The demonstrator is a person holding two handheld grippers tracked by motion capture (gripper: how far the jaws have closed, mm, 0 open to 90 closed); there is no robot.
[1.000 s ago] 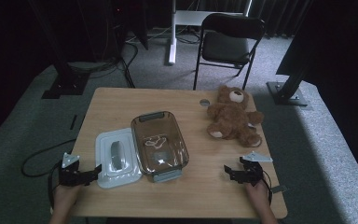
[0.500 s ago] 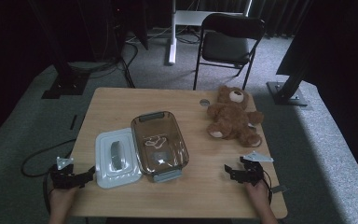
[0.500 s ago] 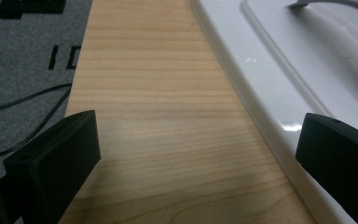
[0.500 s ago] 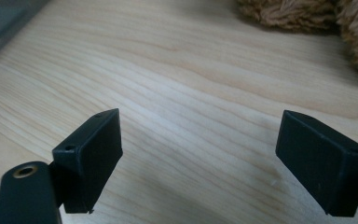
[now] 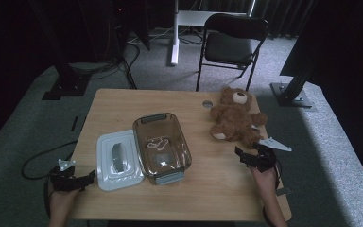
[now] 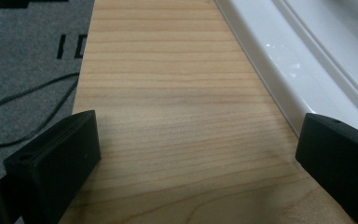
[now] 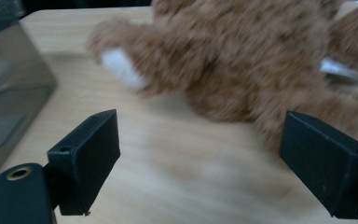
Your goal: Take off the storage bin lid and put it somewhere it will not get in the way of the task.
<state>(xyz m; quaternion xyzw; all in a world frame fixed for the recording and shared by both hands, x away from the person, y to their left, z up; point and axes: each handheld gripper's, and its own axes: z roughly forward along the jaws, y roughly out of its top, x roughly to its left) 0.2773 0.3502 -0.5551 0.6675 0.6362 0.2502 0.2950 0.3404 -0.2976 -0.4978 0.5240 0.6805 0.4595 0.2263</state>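
The right claw (image 5: 246,158) hovers low over the table (image 5: 217,189), just short of the bear (image 5: 236,116), with its jaws spread wide and nothing between them. In the right gripper view the bear (image 7: 242,56) fills the space ahead, lying on its back with one white-soled foot pointing toward the dish; the gap between the jaws looks wide enough to take a leg or the lower body, which is probably why the claw is held so far open and so near the wood. The picture there is blurred, so the claw is likely in motion.

The left claw (image 5: 82,180) sits at the near left corner of the table, also wide open and empty, level with the surface. The left gripper view looks along bare wood, with the white rim of the lid (image 6: 307,65) running close beside the right-hand jaw. The lid (image 5: 116,158) lies flat with its handle up, touching or almost touching the left side of the glass dish (image 5: 163,146), which stands open near the middle of the table. The dish holds something small and pale; what it is cannot be told.

Judging from the layout, the open dish and the set-aside lid suggest the bear is meant to go in, with the lid kept within reach of the left claw for closing afterward. The bear is soft and will deform under the jaws, so a grip around a limb or the trunk should hold better than a pinch of fur.
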